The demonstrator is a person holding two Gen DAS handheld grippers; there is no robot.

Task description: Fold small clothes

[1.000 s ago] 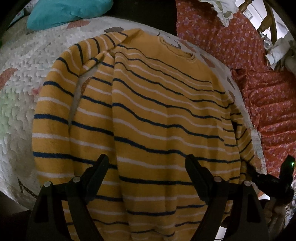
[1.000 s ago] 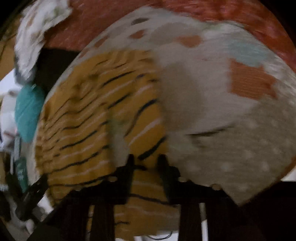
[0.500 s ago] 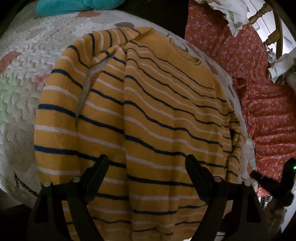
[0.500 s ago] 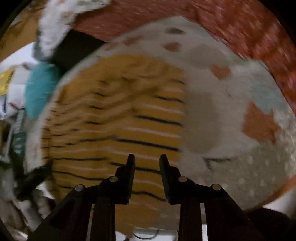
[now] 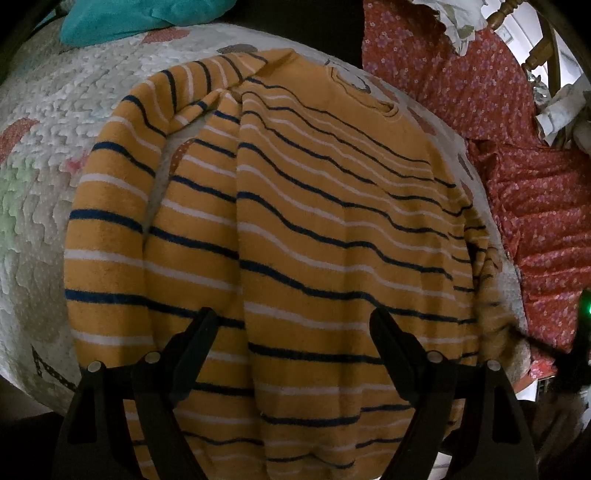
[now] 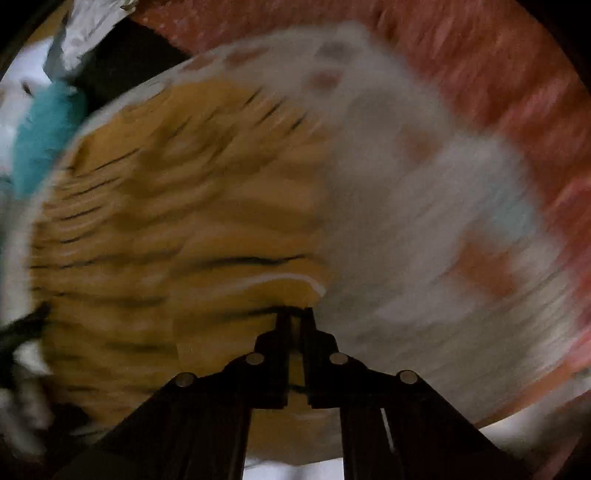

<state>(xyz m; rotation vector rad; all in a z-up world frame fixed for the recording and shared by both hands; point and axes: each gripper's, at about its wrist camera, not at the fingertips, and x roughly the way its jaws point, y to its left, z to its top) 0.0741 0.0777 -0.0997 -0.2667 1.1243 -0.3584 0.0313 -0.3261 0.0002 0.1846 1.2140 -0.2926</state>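
A small yellow sweater (image 5: 314, 229) with navy and white stripes lies flat on a white quilted pad (image 5: 44, 155), collar at the far end and its left sleeve folded alongside the body. My left gripper (image 5: 291, 328) is open and empty, hovering over the sweater's lower part near the hem. In the blurred right wrist view the same sweater (image 6: 166, 229) fills the left side. My right gripper (image 6: 294, 314) is shut on the sweater's right edge, with yellow fabric pinched between its fingers.
A teal cloth (image 5: 122, 18) lies at the pad's far left edge. Red floral fabric (image 5: 535, 192) covers the surface to the right of the pad. A wooden chair (image 5: 546, 44) and white cloth stand at the far right.
My right gripper has closed its jaws onto the sweater's right edge while swinging; its view is motion-blurred. My left gripper stayed open, drifting slightly over the sweater.
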